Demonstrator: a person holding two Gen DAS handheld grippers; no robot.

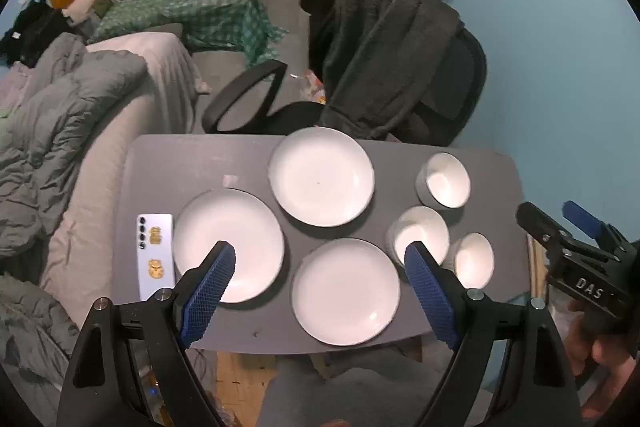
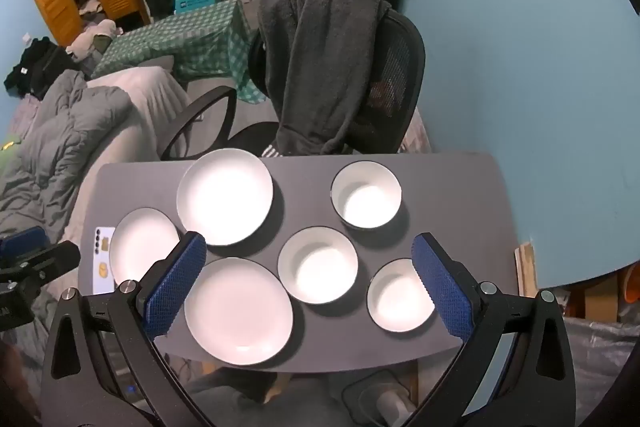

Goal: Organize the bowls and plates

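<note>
Left gripper (image 1: 320,259), black frame, blue textured pads: jaws spread wide, nothing between, touching nothing, hovering above near edge of grey rectangular table (image 1: 192,163). Right gripper (image 2: 310,251), same build: jaws fully spread, empty, above near edge too. Three white round plates (image 1: 322,177) lie separately on table's left half; three white bowls (image 2: 366,195) stand apart along right side. White phone (image 1: 156,255) at left edge.

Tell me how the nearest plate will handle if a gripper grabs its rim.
The nearest plate looks glazed and glossy, so probably slippery against the fingers. It seems rigid ceramic, likely chipping if dropped. Lying flat and shallow on the table, it offers little rim to catch.
</note>
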